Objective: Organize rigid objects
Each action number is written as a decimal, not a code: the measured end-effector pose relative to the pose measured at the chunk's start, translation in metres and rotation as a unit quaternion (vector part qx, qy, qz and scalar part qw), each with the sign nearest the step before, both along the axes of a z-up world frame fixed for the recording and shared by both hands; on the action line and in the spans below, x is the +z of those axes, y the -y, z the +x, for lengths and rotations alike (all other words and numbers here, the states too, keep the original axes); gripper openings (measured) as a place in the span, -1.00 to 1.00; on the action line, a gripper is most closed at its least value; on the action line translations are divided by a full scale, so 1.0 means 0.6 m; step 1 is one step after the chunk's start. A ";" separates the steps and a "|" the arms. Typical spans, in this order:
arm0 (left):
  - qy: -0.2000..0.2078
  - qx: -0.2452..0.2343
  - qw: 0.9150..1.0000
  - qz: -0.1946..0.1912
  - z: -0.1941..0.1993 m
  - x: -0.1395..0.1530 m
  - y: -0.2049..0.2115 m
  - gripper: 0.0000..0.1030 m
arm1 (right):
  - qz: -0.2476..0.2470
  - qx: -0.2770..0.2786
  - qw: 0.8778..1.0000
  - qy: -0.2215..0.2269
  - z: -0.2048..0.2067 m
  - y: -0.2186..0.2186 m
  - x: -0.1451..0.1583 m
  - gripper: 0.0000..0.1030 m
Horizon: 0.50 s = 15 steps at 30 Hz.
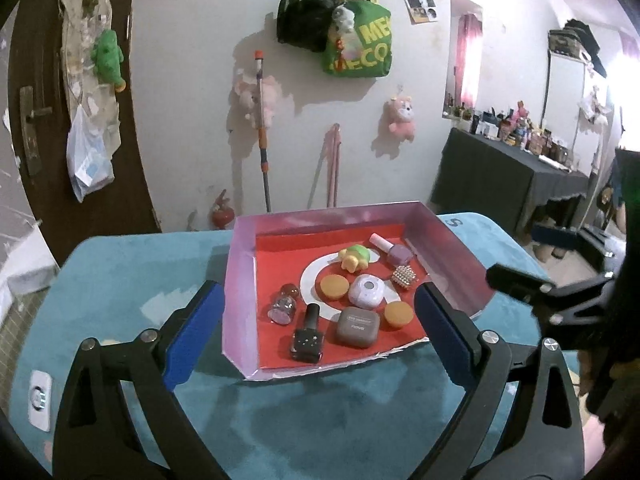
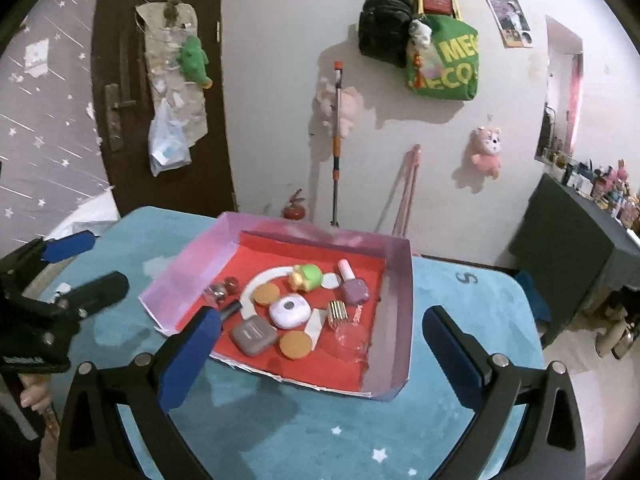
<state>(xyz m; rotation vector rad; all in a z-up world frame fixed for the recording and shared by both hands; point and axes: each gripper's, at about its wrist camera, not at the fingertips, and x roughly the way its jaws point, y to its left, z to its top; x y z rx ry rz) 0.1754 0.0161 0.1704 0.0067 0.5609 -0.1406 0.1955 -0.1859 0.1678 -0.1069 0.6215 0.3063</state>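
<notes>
A shallow pink tray (image 1: 240, 280) with a red floor sits on a teal cloth-covered table (image 1: 120, 272), toward its far edge. Inside the tray lie small items: a black nail polish bottle (image 1: 307, 334) at the near edge, a brown compact case (image 1: 357, 326) beside it, a white round case (image 1: 366, 290) in the middle, two orange discs (image 1: 333, 286), a green-and-yellow toy (image 1: 353, 257) and a purple nail polish bottle (image 1: 390, 251) toward the far right corner. The left gripper (image 1: 320, 332) and the right gripper (image 2: 320, 348) both hang before the tray's near edge, jaws spread wide, holding nothing.
</notes>
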 end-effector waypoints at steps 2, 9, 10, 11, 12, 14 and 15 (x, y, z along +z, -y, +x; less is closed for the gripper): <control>0.000 0.009 1.000 0.004 0.015 -0.021 0.001 0.88 | -0.005 -0.011 1.000 0.001 0.010 -0.002 -0.026 1.00; -0.006 0.033 0.999 0.011 0.080 -0.080 0.010 0.88 | 0.005 -0.040 0.999 0.002 0.060 -0.007 -0.098 1.00; -0.008 0.037 0.999 0.011 0.089 -0.088 0.012 0.88 | 0.007 -0.044 0.999 0.003 0.066 -0.007 -0.102 1.00; -0.010 0.038 0.999 0.010 0.095 -0.092 0.013 0.88 | 0.009 -0.048 0.999 0.004 0.074 -0.007 -0.107 1.00; -0.012 0.040 0.999 0.009 0.103 -0.099 0.014 0.88 | 0.010 -0.053 0.999 0.005 0.081 -0.007 -0.113 1.00; -0.016 0.043 0.999 0.011 0.115 -0.110 0.016 0.88 | 0.007 -0.062 0.998 0.012 0.092 -0.008 -0.122 1.00; -0.018 0.046 0.999 0.012 0.121 -0.118 0.017 0.88 | 0.000 -0.065 0.998 0.017 0.095 -0.010 -0.125 1.00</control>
